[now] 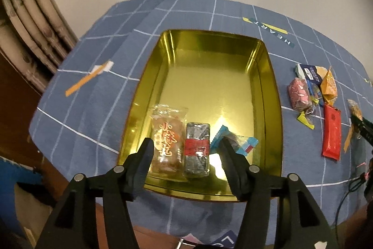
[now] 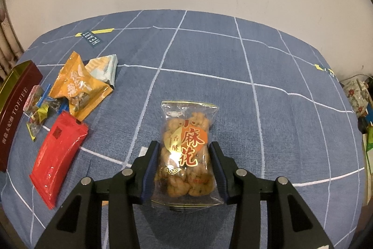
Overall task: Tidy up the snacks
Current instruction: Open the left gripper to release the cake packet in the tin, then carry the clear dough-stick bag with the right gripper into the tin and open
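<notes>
- The right claw point(image 2: 184, 161) grips a clear packet of fried dough twists point(image 2: 186, 153) by its two long sides; the orange label reads "麻花" and "香酥".
- The left claw point(image 1: 186, 151) stands part-open with nothing gripped, above the near end of the gold tin point(image 1: 271, 95).
- Under it three snacks lie side by side in the tin: a clear packet with orange characters point(image 1: 166, 144), a grey bar with a red band point(image 1: 196, 148) and a blue-and-white candy point(image 1: 247, 145).
- The tin's far half is bare; its dark red side reads "TOFFEE".
- Right of the tin, loose on the table point(image 2: 233, 76): a red sachet point(image 2: 58, 155), a pink wrapped sweet point(image 1: 299, 95), small candies point(image 2: 38, 113), an orange pouch point(image 2: 77, 85) and a pale packet point(image 2: 102, 70).
- The blue grid cloth carries a "HEART" tag point(image 2: 93, 39); its right part is open.
</notes>
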Available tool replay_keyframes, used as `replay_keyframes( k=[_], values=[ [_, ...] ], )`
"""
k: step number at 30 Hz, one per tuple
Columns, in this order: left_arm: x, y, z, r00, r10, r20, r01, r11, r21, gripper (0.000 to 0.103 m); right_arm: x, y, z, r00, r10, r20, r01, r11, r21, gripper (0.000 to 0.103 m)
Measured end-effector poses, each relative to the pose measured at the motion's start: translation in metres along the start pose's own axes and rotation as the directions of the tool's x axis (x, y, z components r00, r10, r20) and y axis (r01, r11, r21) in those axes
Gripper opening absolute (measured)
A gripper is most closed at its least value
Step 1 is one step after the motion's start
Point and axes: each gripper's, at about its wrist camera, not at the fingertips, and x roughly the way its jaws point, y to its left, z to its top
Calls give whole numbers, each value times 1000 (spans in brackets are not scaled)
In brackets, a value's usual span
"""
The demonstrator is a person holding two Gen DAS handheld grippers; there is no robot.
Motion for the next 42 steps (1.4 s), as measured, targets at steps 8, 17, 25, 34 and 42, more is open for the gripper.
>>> replay_keyframes(
  k=[8, 17, 25, 34, 42],
  values=[
    [-6, 12, -3, 1000, -10, 22, 10, 1000, -22, 65, 3, 3, 5, 999, -15, -43, 15, 1000, 5, 44],
    [-6, 24, -5, 999, -19, 43, 21, 998, -59, 69, 5, 6, 6, 997, -28, -79, 30, 999, 36, 44],
    [-3, 29, -6, 999, -36, 30, 38, 996, -84, 69, 6, 8, 7, 995, -39, -94, 44, 998, 50, 44],
    [-3, 29, -7, 998, -49, 31, 52, 994, -94, 79, 4, 23, 7, 989, -115, -91, 120, 991, 50, 40],
    [-4, 32, -7, 998, -39, 42, 43, 993, -109, 81, -5, 30, 3, 989, -123, -77, 130, 988, 84, 40]
  ],
)
